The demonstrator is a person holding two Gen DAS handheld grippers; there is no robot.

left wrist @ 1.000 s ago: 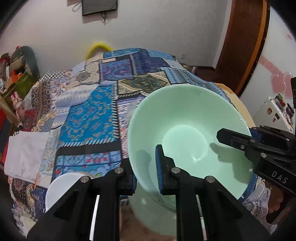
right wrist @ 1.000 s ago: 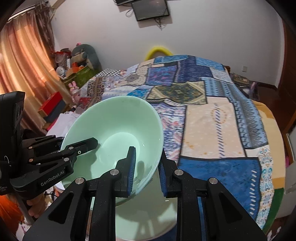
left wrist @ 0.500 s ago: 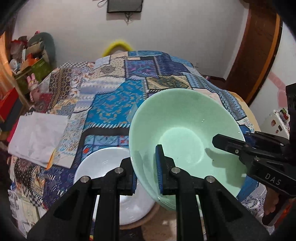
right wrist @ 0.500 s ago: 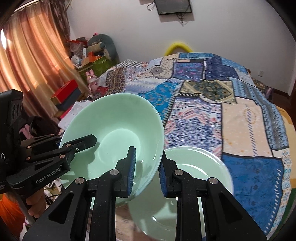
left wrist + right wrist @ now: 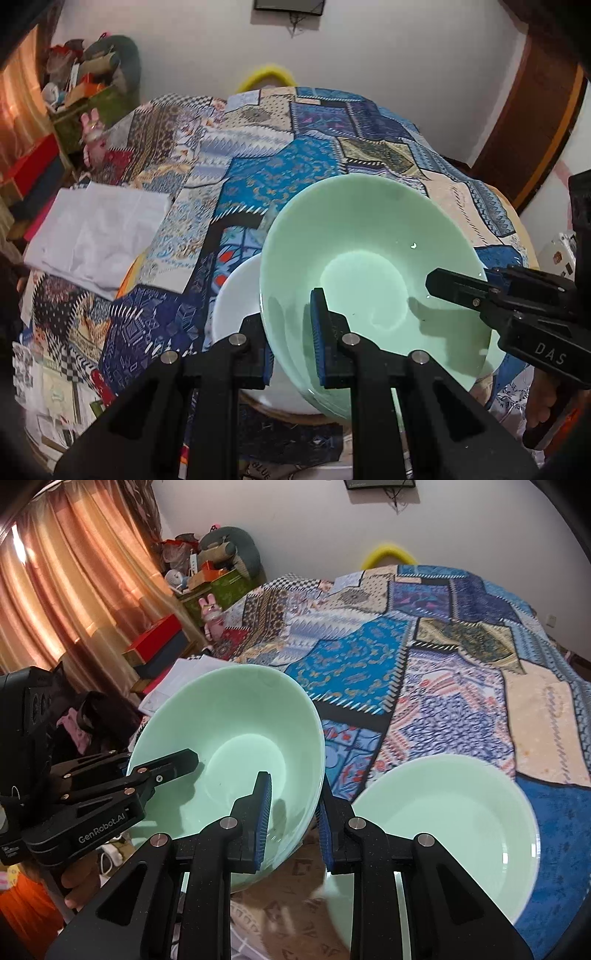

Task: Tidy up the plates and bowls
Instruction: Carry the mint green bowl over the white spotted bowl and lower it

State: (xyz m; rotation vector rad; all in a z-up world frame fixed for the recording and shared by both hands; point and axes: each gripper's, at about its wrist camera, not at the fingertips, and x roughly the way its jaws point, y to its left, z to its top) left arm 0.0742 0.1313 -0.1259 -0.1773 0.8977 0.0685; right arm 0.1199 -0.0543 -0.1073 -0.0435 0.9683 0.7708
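Note:
A mint green bowl (image 5: 369, 258) is held in the air, tilted, by both grippers. My left gripper (image 5: 290, 341) is shut on its near rim; it also shows in the right wrist view (image 5: 162, 771) at the bowl's left rim. My right gripper (image 5: 293, 818) is shut on the bowl's (image 5: 229, 731) right rim and shows in the left wrist view (image 5: 461, 291). A white bowl (image 5: 236, 306) sits on the table below and left of the held bowl. A green plate (image 5: 454, 827) lies on the table to the right.
The table has a patchwork cloth (image 5: 295, 170) (image 5: 424, 664). White paper (image 5: 96, 229) lies at its left edge. Boxes and toys (image 5: 207, 576) stand by orange curtains (image 5: 66, 590) to the left. A wooden door (image 5: 535, 110) is at right.
Both grippers have carried the green bowl leftward off the green plate. The plate now lies uncovered at right, and the white bowl is partly under the held bowl.

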